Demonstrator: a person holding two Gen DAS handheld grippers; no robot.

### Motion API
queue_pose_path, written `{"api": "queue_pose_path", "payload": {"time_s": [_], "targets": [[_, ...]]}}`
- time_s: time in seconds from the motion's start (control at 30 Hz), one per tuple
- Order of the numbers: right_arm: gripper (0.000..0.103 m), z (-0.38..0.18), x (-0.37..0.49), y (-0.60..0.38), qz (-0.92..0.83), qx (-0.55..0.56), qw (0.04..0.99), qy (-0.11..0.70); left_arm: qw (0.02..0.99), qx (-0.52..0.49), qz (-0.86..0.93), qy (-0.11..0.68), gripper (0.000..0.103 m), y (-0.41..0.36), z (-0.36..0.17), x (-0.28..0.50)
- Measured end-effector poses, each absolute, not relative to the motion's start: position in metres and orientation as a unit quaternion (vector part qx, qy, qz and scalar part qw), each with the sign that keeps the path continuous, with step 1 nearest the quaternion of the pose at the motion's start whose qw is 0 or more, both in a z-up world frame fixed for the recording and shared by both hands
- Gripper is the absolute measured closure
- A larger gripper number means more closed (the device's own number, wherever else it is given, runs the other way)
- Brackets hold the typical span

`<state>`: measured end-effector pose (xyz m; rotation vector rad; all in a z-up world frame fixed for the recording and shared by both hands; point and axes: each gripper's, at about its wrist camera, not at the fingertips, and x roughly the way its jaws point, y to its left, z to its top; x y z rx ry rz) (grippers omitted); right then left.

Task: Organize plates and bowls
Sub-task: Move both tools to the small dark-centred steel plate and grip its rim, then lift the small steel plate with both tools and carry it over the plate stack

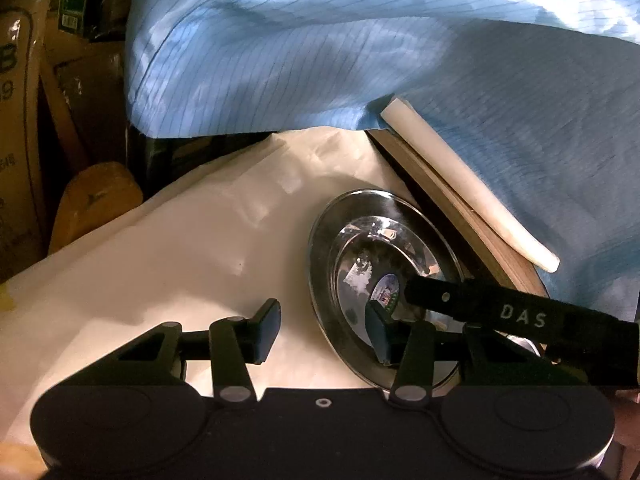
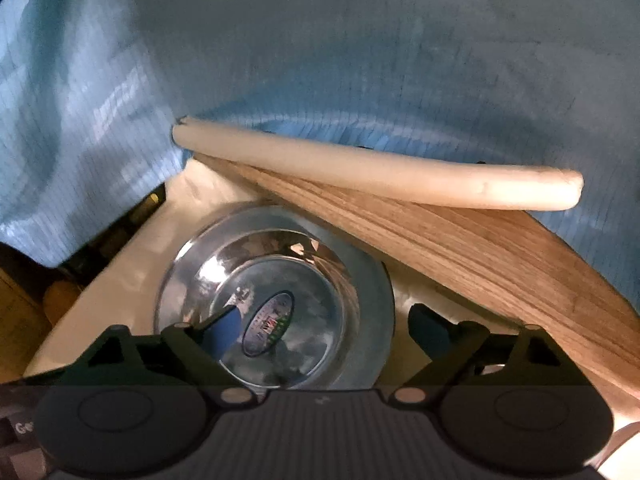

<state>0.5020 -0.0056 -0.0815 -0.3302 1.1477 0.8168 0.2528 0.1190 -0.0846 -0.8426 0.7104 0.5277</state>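
Note:
A shiny steel bowl [image 1: 362, 236] with a round sticker inside sits on a steel plate [image 1: 320, 280] on a white-covered table [image 1: 180, 240]. My left gripper [image 1: 322, 330] is open, its right finger over the plate's near rim and its left finger over the cloth. In the right wrist view the bowl [image 2: 280, 280] and plate [image 2: 372, 280] lie just ahead. My right gripper [image 2: 324, 332] is open and straddles the bowl, the left pad [image 2: 226, 330] inside it and the right pad [image 2: 430, 334] outside the plate. The right gripper's black finger [image 1: 480, 304] reaches into the bowl in the left wrist view.
A wooden board [image 2: 460, 240] with a white foam tube [image 2: 380, 172] on its edge stands right behind the dishes. Blue striped fabric [image 1: 360, 40] hangs behind it. Cardboard boxes [image 1: 24, 120] stand at the left, past the table's edge.

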Motion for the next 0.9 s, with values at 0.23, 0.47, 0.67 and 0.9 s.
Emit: {"api": "queue_pose_path", "payload": {"time_s": [0.23,0.47,0.67,0.9], "targets": [[0.033,-0.084,0.499,-0.002,0.369,-0.162,0.750,0.524,0.818,-0.396,0.247,0.335,0.066,0.123,-0.086,0.255],[0.056,-0.084,0.497,-0.005,0.365,-0.162,0.751,0.525,0.819,-0.400,0.243,0.333,0.081,0.124,-0.088,0.254],[0.063,-0.083,0.493,-0.005,0.376,-0.155,0.747,0.526,0.822,-0.378,0.254,0.343,0.082,0.124,-0.085,0.247],[0.063,-0.075,0.472,-0.003,0.393,-0.168,0.749,0.507,0.826,-0.356,0.265,0.347,0.082,0.125,-0.081,0.237]]}}
